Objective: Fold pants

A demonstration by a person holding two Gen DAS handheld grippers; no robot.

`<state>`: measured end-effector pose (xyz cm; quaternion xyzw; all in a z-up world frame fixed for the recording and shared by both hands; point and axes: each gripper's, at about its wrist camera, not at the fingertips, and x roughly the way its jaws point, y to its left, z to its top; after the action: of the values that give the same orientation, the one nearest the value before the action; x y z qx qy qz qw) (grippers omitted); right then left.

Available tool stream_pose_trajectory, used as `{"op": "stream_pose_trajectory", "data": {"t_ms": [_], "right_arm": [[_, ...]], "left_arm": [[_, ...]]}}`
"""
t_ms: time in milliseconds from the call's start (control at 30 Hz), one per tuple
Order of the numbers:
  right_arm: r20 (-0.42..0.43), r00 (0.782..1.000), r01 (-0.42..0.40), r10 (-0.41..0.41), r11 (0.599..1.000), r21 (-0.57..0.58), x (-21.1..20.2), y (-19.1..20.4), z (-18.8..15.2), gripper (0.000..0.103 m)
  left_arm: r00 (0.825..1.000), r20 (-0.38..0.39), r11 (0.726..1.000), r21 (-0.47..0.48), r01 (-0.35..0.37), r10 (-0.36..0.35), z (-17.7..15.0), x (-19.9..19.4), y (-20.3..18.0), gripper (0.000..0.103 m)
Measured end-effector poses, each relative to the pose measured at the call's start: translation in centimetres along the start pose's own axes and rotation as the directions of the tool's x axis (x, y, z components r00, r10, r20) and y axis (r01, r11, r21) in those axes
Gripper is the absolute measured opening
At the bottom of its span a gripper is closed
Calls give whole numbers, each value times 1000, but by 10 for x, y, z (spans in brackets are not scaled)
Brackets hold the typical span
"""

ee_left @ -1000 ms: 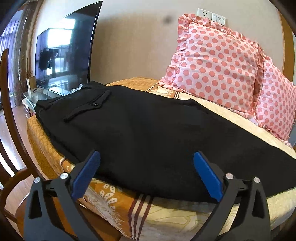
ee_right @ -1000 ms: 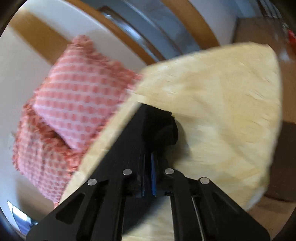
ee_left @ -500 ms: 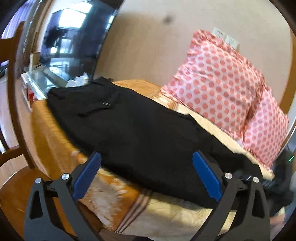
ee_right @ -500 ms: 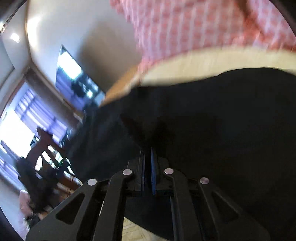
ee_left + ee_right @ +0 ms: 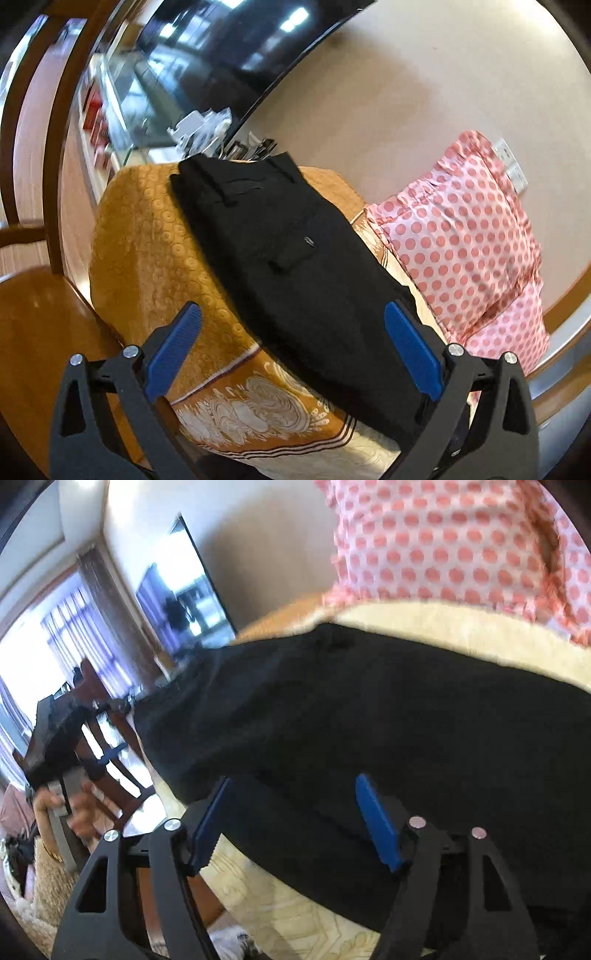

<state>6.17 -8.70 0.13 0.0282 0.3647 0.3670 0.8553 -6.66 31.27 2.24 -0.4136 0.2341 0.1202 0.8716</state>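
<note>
Black pants [image 5: 295, 266] lie lengthwise on an orange-and-cream patterned cushion [image 5: 147, 240], waistband and back pocket at the far end. My left gripper [image 5: 291, 354] is open and empty, held just above the near part of the pants. In the right wrist view the pants [image 5: 369, 709] fill the middle, with a fold of black fabric lying over them. My right gripper [image 5: 295, 819] is open, its blue pads [image 5: 376, 823] spread over the near edge of the fabric, holding nothing.
Pink polka-dot pillows [image 5: 469, 236] lean on the wall at the right and show in the right wrist view [image 5: 461, 542]. A TV [image 5: 240, 48] and glass stand are behind. A wooden chair [image 5: 33, 302] stands at the left. A person's hand with the other gripper [image 5: 62, 775] shows at left.
My right gripper, shut on the pants fabric before, has opened and let go after swinging over the pants. My left gripper stayed open and turned toward the waistband end.
</note>
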Motion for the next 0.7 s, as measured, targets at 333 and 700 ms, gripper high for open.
{"op": "stream_pose_trajectory", "data": {"t_ms": [333, 700], "right_arm": [[24, 999, -24, 23, 1000, 17, -5, -3, -10, 71], [46, 998, -42, 41, 999, 22, -1, 0, -10, 75]], "left_arm": [[999, -42, 998, -54, -28, 26, 32, 19, 4, 96], [966, -223, 980, -174, 92, -130, 20, 45, -7, 95]]}}
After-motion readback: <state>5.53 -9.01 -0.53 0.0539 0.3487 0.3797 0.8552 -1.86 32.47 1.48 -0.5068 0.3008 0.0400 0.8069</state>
